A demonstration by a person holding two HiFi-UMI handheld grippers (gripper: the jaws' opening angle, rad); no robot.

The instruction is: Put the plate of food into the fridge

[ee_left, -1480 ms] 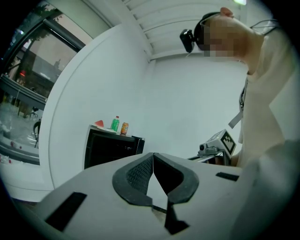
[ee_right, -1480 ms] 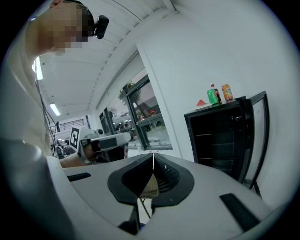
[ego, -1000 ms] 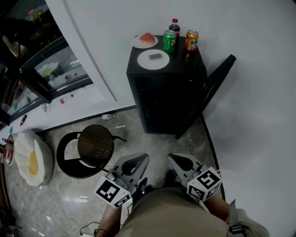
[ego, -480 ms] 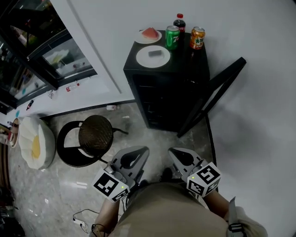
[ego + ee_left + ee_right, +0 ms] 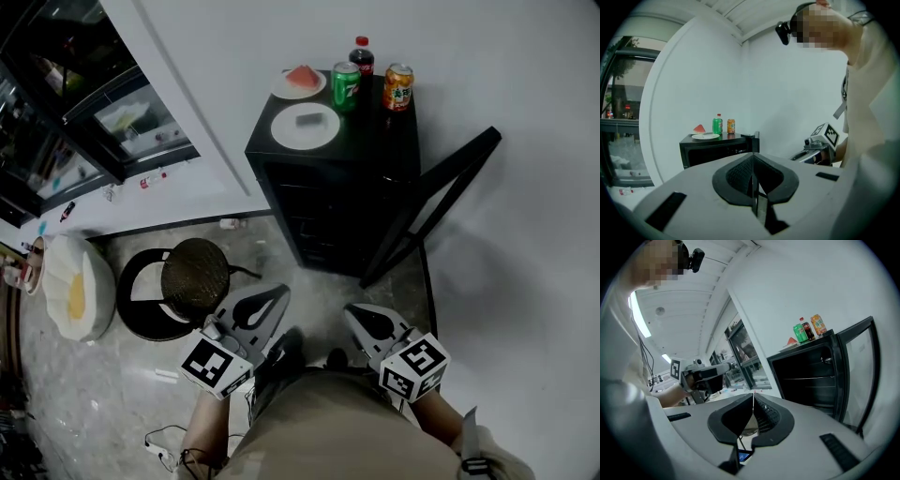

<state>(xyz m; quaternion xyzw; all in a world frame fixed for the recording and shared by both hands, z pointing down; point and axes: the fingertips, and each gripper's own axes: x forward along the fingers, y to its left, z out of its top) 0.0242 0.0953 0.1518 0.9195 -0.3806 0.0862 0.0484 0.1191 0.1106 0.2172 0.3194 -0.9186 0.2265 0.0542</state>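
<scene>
Fridge (image 5: 328, 187) against the wall, door (image 5: 433, 204) swung open; two plates on its top; rear plate (image 5: 299, 84) bears a red wedge, possibly watermelon; front plate (image 5: 305, 127) bears a dark piece too small to identify; green can (image 5: 346, 86), orange can (image 5: 397, 86) and bottle (image 5: 361, 54) beside them. Left gripper (image 5: 272, 298) and right gripper (image 5: 354, 317) level at the person's waist, well apart from the fridge; jaws of each pressed together, nothing between.
</scene>
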